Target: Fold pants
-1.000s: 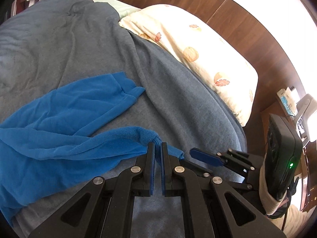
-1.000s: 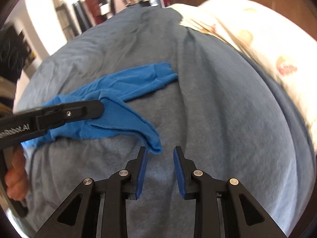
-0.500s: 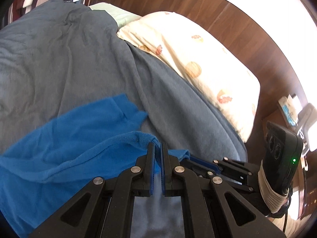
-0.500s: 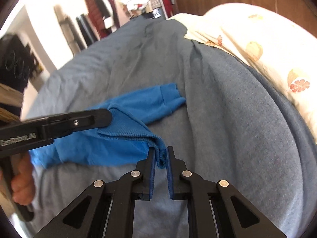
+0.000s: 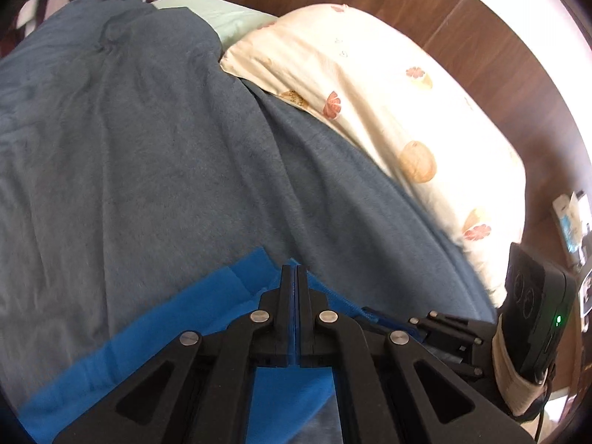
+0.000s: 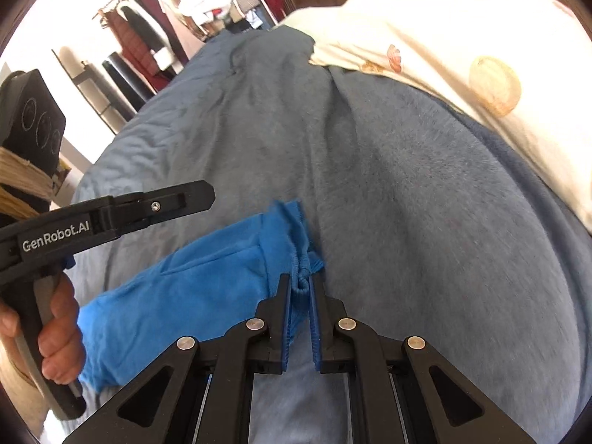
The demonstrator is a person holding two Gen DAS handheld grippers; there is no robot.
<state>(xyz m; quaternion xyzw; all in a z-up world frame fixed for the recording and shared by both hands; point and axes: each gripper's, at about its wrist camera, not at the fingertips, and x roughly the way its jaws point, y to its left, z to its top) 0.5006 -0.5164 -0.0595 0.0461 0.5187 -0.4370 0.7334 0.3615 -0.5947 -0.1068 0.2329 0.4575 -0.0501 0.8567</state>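
The blue fleece pants [image 6: 192, 288] lie on the grey bedcover [image 6: 388, 192], and they also show in the left wrist view [image 5: 155, 336]. My left gripper [image 5: 296, 270] is shut on an edge of the pants, with blue cloth spread under and to the left of it. My right gripper [image 6: 300, 285] is shut on a bunched ribbed cuff of the pants. The left gripper [image 6: 185, 199] appears side-on in the right wrist view, just left of the cloth. The right gripper's fingers [image 5: 384, 320] show low right in the left wrist view.
A cream pillow with orange fruit print [image 5: 388, 111] lies at the head of the bed against a wooden headboard [image 5: 462, 26]. A pale green pillow [image 5: 214, 14] sits behind it. A clothes rack [image 6: 155, 37] stands beyond the bed's far side.
My right gripper closed on the cuff it was open beside. Both grippers have moved forward toward the pillow, dragging the pants' end along, so more bare bedcover shows ahead.
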